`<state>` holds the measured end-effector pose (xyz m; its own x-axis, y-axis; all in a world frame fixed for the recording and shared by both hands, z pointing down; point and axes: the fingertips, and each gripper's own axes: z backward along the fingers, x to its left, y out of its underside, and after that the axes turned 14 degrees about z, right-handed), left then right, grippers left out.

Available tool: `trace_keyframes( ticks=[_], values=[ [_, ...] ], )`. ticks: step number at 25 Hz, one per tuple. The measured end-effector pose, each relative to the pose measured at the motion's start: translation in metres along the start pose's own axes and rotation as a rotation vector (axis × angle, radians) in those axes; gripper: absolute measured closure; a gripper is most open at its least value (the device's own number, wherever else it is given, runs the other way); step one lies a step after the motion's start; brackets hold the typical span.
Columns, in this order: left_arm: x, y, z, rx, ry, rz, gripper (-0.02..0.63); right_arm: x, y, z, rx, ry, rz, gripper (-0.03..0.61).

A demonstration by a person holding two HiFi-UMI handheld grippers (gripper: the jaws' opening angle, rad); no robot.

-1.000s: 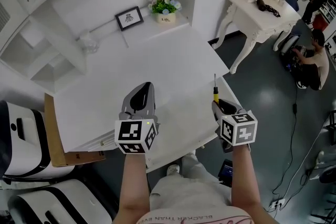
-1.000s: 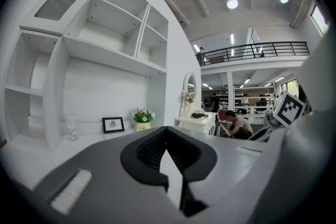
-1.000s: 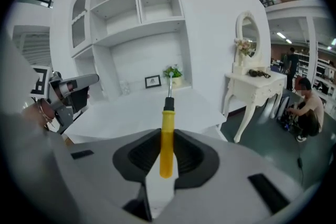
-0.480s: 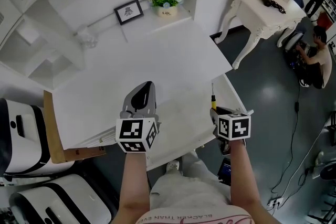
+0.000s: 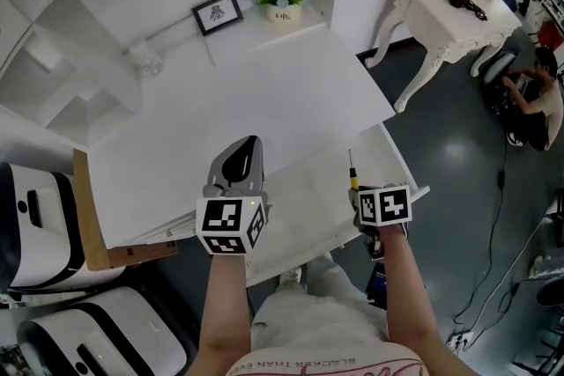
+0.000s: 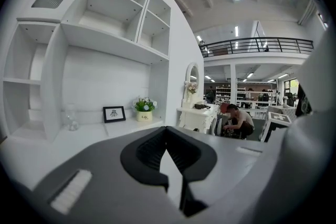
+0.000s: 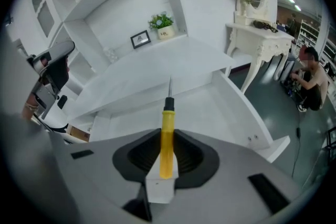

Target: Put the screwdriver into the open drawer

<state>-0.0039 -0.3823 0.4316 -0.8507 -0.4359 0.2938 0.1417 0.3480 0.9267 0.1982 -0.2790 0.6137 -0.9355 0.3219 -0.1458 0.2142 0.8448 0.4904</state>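
Right gripper (image 5: 359, 196) tips steeply downward over the white desk (image 5: 247, 101), probably so its load can go down into the open drawer (image 5: 304, 207) pulled out toward the person. Left gripper (image 5: 240, 167), jaws pressed together on nothing, hangs over the desk's front edge, clear of that path. The right jaws pinch the yellow handle of the screwdriver (image 7: 167, 139), its shaft pointing ahead over the drawer floor, apparently not yet laid down.

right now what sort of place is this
Probably a furniture showroom or staged test hall, not a home: a white desk with shelving, a white dressing table on bare grey floor, and a railed mezzanine over rows of racks behind.
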Motion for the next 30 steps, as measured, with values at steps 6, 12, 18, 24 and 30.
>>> trace_keyframes(
  ticks=[6, 12, 18, 24, 30],
  values=[
    [0.006, 0.006, -0.007, 0.017, -0.024, 0.002, 0.604, 0.000, 0.009, -0.022, 0.080, -0.041, 0.005, 0.500],
    [0.014, 0.012, -0.015, 0.035, -0.049, 0.004, 0.604, 0.003, 0.013, -0.048, 0.133, -0.087, -0.001, 0.500],
    [0.022, 0.015, -0.022, 0.047, -0.072, 0.010, 0.604, -0.003, 0.022, -0.074, 0.201, -0.106, -0.017, 0.500],
    [0.031, 0.020, -0.025, 0.060, -0.088, 0.030, 0.604, -0.003, 0.037, -0.099, 0.278, -0.109, -0.025, 0.500],
    [0.036, 0.022, -0.024, 0.071, -0.100, 0.034, 0.604, -0.003, 0.047, -0.116, 0.331, -0.100, -0.022, 0.500]
  ],
)
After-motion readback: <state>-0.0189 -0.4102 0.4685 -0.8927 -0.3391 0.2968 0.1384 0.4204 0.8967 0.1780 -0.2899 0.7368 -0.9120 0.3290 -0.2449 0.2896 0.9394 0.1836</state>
